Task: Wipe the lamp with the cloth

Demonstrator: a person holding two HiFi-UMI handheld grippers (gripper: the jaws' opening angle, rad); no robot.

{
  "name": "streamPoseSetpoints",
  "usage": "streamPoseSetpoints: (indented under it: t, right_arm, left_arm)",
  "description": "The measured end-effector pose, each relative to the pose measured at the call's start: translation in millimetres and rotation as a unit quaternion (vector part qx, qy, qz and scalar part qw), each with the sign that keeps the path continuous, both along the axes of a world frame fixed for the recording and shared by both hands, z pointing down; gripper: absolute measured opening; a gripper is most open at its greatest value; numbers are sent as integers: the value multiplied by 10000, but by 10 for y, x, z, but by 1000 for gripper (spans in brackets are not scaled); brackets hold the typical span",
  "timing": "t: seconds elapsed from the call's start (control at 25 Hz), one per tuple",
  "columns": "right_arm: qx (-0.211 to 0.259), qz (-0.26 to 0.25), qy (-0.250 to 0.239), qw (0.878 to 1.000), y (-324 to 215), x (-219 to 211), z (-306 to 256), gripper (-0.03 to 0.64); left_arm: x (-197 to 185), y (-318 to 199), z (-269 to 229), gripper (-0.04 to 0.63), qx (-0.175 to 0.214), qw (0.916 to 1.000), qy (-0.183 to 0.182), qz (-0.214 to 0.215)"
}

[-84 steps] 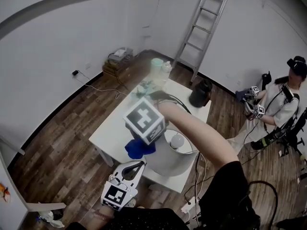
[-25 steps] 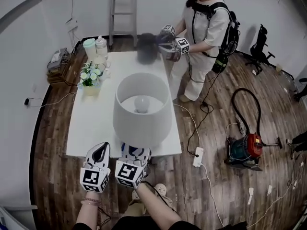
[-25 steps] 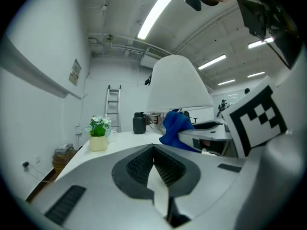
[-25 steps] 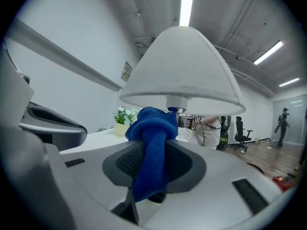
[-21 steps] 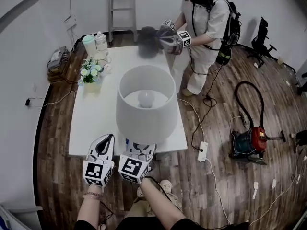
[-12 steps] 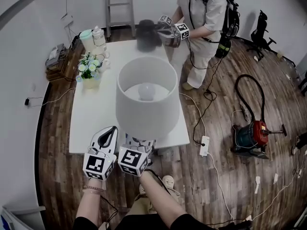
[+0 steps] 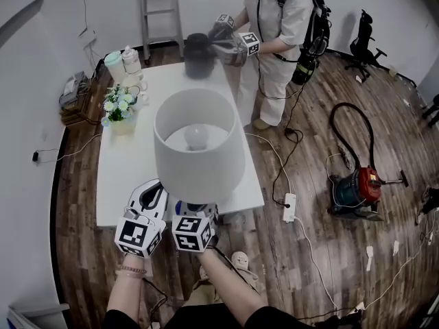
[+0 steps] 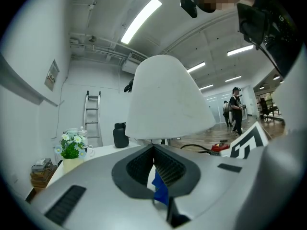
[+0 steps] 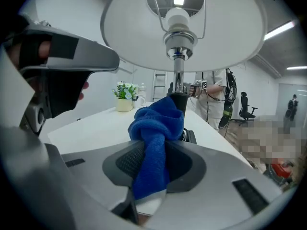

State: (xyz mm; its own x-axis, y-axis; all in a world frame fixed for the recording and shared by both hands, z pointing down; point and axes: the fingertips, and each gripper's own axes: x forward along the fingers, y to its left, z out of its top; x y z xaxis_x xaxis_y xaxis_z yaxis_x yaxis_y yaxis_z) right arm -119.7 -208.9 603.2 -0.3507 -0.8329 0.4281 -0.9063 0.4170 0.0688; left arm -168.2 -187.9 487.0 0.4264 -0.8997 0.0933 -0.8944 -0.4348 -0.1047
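Observation:
The lamp (image 7: pixel 199 142) stands on the white table (image 7: pixel 127 170), with its wide white shade seen from above and the bulb (image 7: pixel 197 136) inside. My right gripper (image 7: pixel 199 210) reaches under the shade's near side, shut on the blue cloth (image 9: pixel 156 128). In the right gripper view the bunched cloth lies against the lamp's dark lower stem (image 9: pixel 181 102), below the metal rod and the bulb (image 9: pixel 177 20). My left gripper (image 7: pixel 152 194) sits beside it on the left, shut, pointing at the shade (image 8: pixel 165 99). A sliver of blue (image 8: pixel 160 190) shows in the gap behind its tips.
At the table's far end a person (image 7: pixel 278 26) holds two grippers on a dark jug (image 7: pixel 197 46). A flower pot (image 7: pixel 118 112) and bottles (image 7: pixel 122 64) stand at the far left. On the floor lie a vacuum cleaner (image 7: pixel 360 190), a power strip (image 7: pixel 289 208) and cables. A ladder (image 7: pixel 161 5) leans behind.
Seconds ago my right arm reached over the table with the cloth by the lamp. Both grippers now sit at the near edge, and over the last second they have edged in under the shade.

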Motion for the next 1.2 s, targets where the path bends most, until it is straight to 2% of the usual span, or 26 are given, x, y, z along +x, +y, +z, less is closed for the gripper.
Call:
streamPoseSetpoints:
  t: [0.08,0.16,0.28,0.36,0.52,0.64,0.8,0.88,1.0,1.08,1.2]
  right_arm:
    - [75,-228,-160,9996,102,30,-61,117]
    - [480,-331,-265,9979,212,137,-228,117]
    - [1312,-64,-367,9907,260,440,-553,117]
    - [1660,157,-476,9848,198,625,-716,117]
    - [1902,100,-550,9802,8,694,-863,117]
    - [1605,-146,-254,9866,-104,625,-685,117]
    - [740,-779,82,9942,-92,523,-221,117]
    - [381,-997,299,9938,-54,517,-41,117]
    - [230,-1285,631,9894,-33,529,25,117]
    - [107,-1480,496,9877,-39,530,19,117]
    - [220,-1602,-204,9866,-96,618,-100,117]
  left_arm:
    - [43,9,-41,8,50,10000,48,32]
    - [77,15,-66,8,57,9999,140,58]
    - [81,16,-75,8,50,9997,233,39]
    - [78,9,-75,8,47,9997,257,31]
    - [93,2,-86,8,26,9996,266,34]
    - [111,-2,-92,8,30,9997,247,34]
    - [108,-6,-83,8,8,9997,251,31]
    - [91,5,-72,8,5,9997,253,22]
    - [102,14,-71,8,8,9997,238,18]
    - [104,14,-66,8,2,9997,244,-3]
    - [99,10,-57,8,-1,9997,244,-25]
